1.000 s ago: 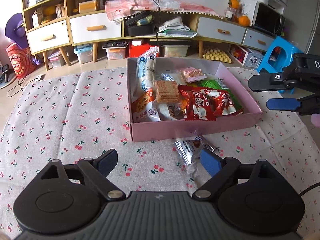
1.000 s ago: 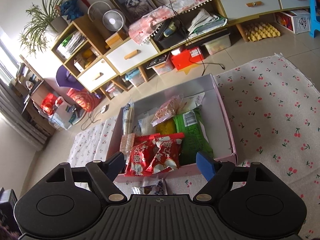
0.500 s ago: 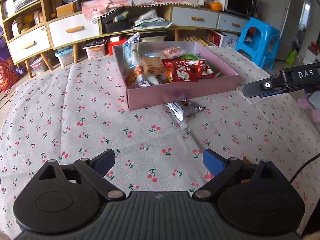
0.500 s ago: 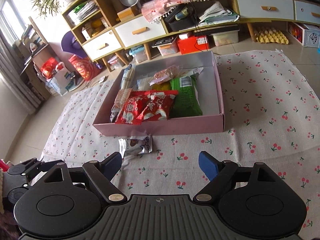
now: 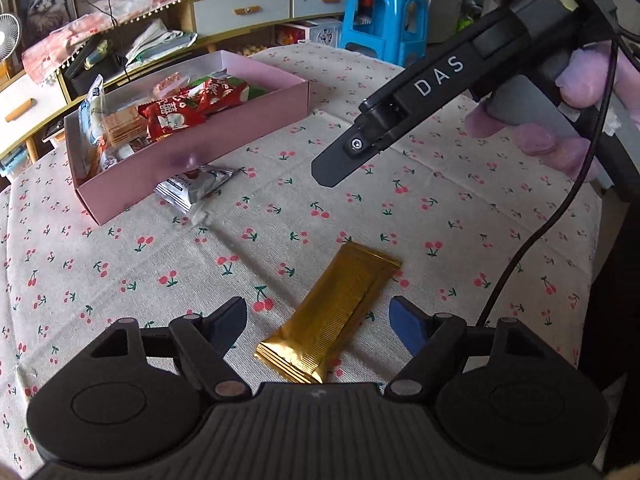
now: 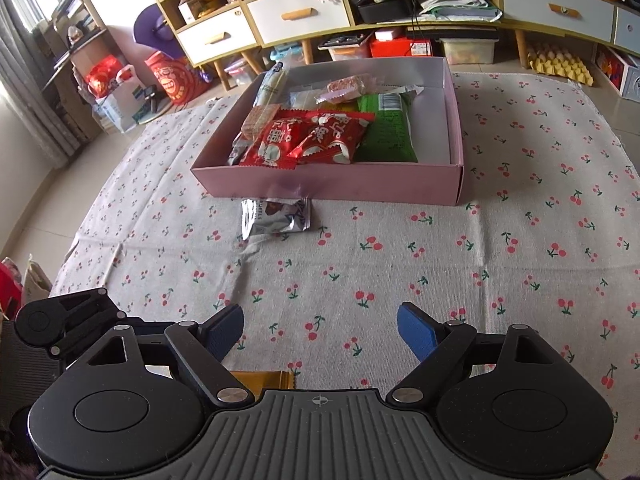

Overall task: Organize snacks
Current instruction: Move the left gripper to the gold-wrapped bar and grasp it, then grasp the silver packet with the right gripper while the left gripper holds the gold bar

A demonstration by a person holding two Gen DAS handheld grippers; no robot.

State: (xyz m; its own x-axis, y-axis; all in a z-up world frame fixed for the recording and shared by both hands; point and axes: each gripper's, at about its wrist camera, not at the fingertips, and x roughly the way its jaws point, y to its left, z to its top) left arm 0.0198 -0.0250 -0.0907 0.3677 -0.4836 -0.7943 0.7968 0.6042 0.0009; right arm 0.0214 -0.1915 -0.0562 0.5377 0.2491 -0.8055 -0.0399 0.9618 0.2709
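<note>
A gold snack bar (image 5: 340, 312) lies on the cherry-print cloth, between the fingers of my left gripper (image 5: 318, 320). The jaws are closing, with both blue pads still clear of the bar. My right gripper (image 6: 322, 324) hangs open over bare cloth with nothing between its fingers; one corner of the gold bar (image 6: 264, 380) shows under it. The pink box (image 6: 360, 184) holds red packets (image 6: 304, 140), a green packet (image 6: 386, 132) and other snacks. A silver packet (image 6: 276, 216) lies on the cloth against the box's front wall. One right finger (image 5: 340, 160) crosses the left wrist view.
A hand in a purple glove (image 5: 560, 120) holds the right gripper, and a black cable (image 5: 540, 220) hangs from it. A blue stool (image 5: 380, 20) stands past the table's far corner. Low cabinets with drawers (image 6: 300, 16) line the wall. The table edge runs close on the right.
The left gripper swung right, away from the pink box, and came down over the gold bar with narrower jaws. The right gripper drew back from the box and rolled level, still open.
</note>
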